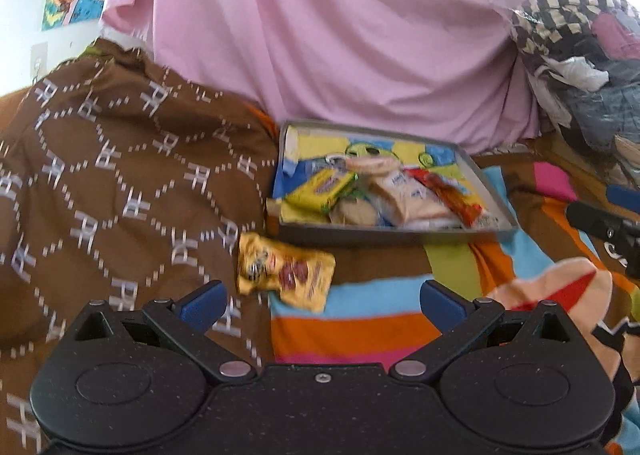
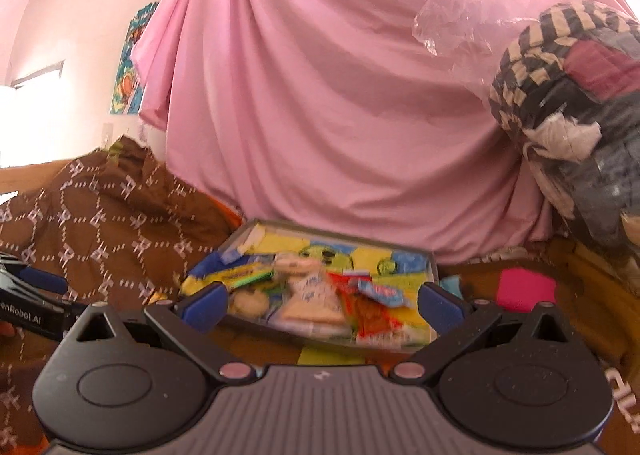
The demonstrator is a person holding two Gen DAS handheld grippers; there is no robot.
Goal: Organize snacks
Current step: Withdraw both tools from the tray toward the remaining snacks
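A shallow rectangular grey cardboard tray (image 1: 384,234) with a bright cartoon-printed floor is seen resting on a striped, multicoloured soft blanket (image 1: 352,331). Several snack packets are heaped inside it: a glossy yellow rectangular packet (image 1: 320,191), pale biscuit packs in clear wrap (image 1: 404,199) and a crinkled red-orange foil wrapper (image 1: 452,197) (details are blurred). Outside the tray, just beside its near left corner, a crumpled yellow foil snack packet (image 1: 286,275) is laid flat where the striped blanket meets a brown woven cloth with a white dotted lattice pattern (image 1: 120,183). The left gripper (image 1: 322,301) is held low behind this packet, its blue-padded jaws spread wide and empty. The right gripper (image 2: 320,305) is likewise held spread apart, with nothing between the pads, the tray framed beyond it. A draped, smooth pink sheet (image 1: 340,35) forms the backdrop.
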